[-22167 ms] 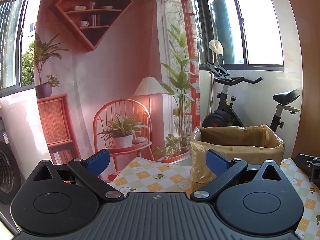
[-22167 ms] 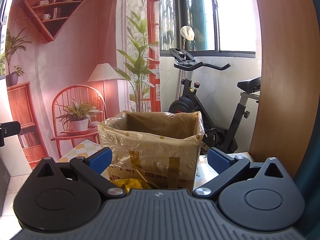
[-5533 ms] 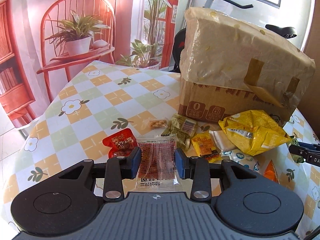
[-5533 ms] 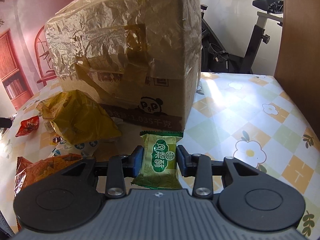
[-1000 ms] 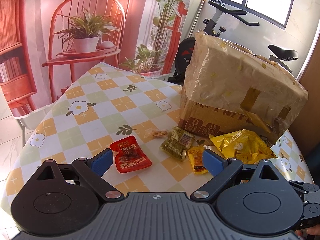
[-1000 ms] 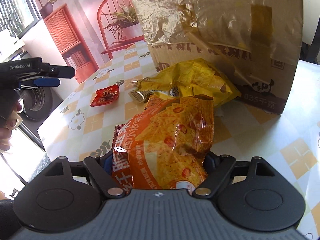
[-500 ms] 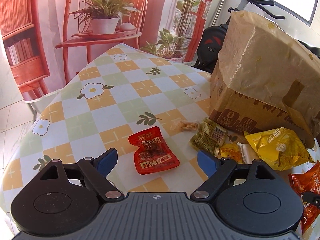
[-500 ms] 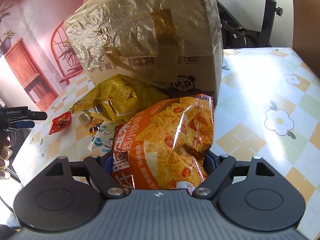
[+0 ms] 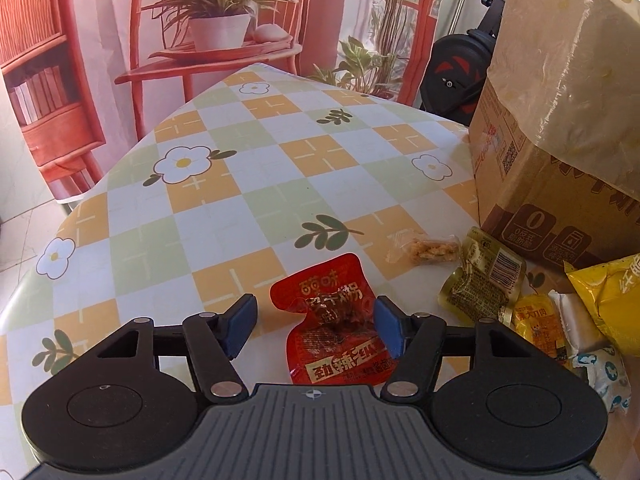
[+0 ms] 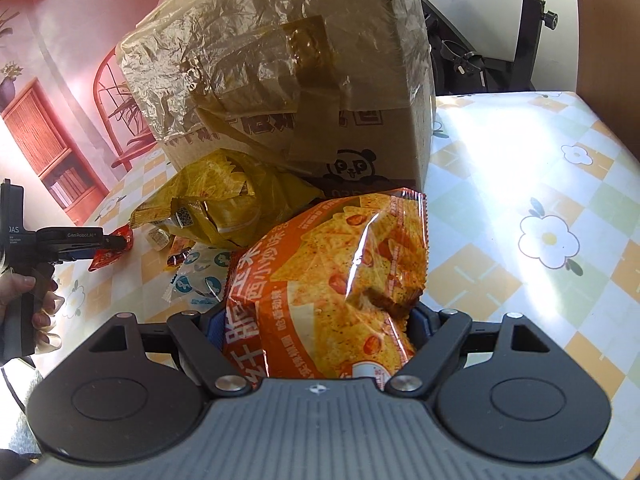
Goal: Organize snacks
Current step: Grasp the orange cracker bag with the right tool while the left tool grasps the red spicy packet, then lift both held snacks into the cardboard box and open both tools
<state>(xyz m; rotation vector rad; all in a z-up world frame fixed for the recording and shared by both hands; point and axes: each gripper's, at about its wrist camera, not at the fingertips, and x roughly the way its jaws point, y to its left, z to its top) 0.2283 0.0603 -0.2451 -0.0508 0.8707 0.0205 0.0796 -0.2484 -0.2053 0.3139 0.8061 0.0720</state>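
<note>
The checked bench (image 9: 240,200) carries loose snacks. Left tool (image 9: 316,322) straddles the red pouch (image 9: 336,320), jaws just closing, not yet clamped: centre it, then clench. Right tool (image 10: 316,330) grips the orange bag (image 10: 336,272). Beyond stands the box (image 10: 280,80); its contents are hidden.

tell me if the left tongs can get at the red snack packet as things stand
Probably yes: the left tongs have just been closing around the red packet, which lies flat on the tablecloth between them. One pad looks at its edge; nothing blocks them.
</note>
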